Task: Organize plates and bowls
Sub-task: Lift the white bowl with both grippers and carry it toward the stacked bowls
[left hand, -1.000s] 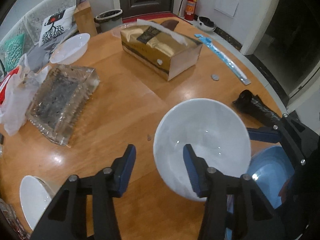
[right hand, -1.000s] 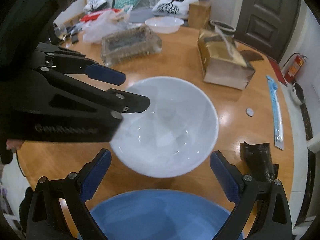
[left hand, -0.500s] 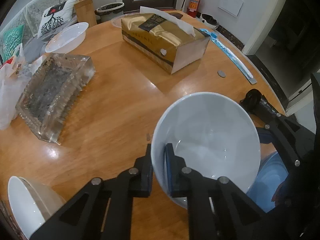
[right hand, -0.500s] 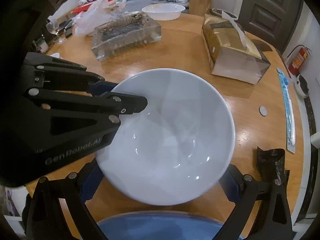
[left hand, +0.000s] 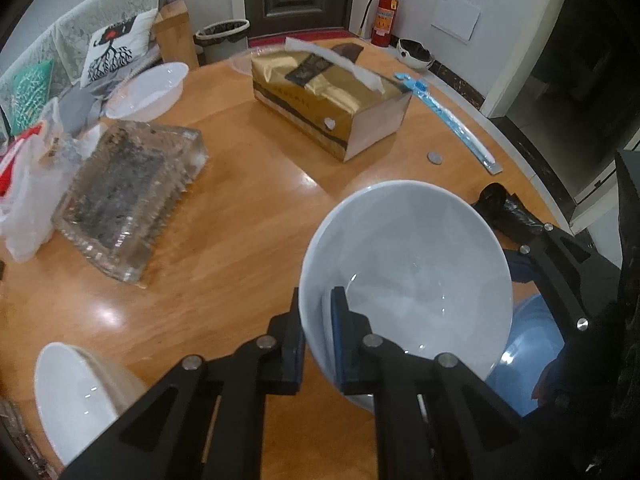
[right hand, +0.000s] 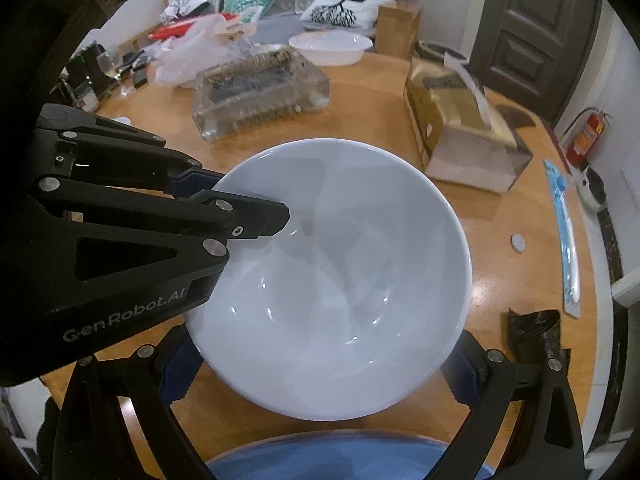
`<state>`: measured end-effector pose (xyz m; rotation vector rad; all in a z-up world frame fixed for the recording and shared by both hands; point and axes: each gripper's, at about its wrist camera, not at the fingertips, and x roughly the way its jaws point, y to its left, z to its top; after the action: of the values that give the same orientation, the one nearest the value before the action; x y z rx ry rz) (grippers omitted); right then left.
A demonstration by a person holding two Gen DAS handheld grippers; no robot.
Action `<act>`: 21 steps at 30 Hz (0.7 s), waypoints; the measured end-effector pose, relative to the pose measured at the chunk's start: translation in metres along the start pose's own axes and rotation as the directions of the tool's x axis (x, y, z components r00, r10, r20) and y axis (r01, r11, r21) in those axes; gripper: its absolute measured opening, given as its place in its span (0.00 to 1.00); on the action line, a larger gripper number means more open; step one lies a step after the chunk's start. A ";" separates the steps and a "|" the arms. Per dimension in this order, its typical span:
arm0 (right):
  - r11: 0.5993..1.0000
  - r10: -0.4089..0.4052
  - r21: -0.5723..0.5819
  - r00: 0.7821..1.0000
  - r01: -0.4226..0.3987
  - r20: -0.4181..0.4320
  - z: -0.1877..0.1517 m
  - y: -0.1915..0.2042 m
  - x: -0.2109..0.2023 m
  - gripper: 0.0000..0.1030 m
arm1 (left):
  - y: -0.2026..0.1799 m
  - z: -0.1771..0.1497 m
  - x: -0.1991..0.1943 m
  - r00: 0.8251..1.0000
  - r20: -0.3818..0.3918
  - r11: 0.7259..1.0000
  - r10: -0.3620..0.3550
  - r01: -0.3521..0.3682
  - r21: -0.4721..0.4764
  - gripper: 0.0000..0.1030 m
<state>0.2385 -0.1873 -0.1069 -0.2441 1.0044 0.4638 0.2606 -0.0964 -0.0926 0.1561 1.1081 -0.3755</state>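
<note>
My left gripper (left hand: 318, 328) is shut on the near rim of a large white bowl (left hand: 408, 280), one finger inside and one outside, and holds it tilted above the round wooden table (left hand: 240, 208). In the right wrist view the same bowl (right hand: 340, 280) fills the middle, with the left gripper (right hand: 256, 216) clamped on its left rim. My right gripper (right hand: 320, 372) is open, its fingers spread wide either side of the bowl and under it. A blue plate (right hand: 344, 456) lies below at the near edge; it also shows in the left wrist view (left hand: 532, 352).
A small white bowl (left hand: 72, 396) sits at the near left. A glass tray (left hand: 128, 196), a gold tissue box (left hand: 328, 100), a white basin (left hand: 148, 88), plastic bags (left hand: 28, 184), a coin (left hand: 434, 157), a blue packet (left hand: 452, 120) and a black wrapper (left hand: 508, 212) lie on the table.
My left gripper closed on the white bowl's rim and lifted it, tilting it up and nearer to the cameras. My right gripper stayed open around it.
</note>
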 end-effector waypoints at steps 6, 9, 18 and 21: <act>1.000 0.002 -0.018 0.998 -0.001 0.057 0.010 0.018 -0.025 0.95 | 0.008 -0.003 -0.035 0.999 0.046 1.000 0.024 -0.024 -0.002 0.09; 1.000 0.010 -0.030 0.997 -0.008 0.078 0.017 0.030 -0.034 0.94 | 0.015 -0.008 -0.055 0.997 0.068 0.999 0.047 -0.047 -0.001 0.09; 0.996 0.048 -0.081 0.992 -0.039 0.114 0.042 0.079 -0.048 0.94 | 0.057 -0.026 -0.096 0.990 0.100 0.994 0.104 -0.099 -0.047 0.09; 0.993 0.062 -0.105 0.991 -0.050 0.115 0.052 0.098 -0.045 0.94 | 0.076 -0.034 -0.105 0.987 0.104 0.991 0.122 -0.116 -0.069 0.09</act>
<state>0.2104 -0.0921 -0.0399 -0.2768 0.8752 0.5753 0.2189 0.0070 -0.0190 0.1437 0.9970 -0.2391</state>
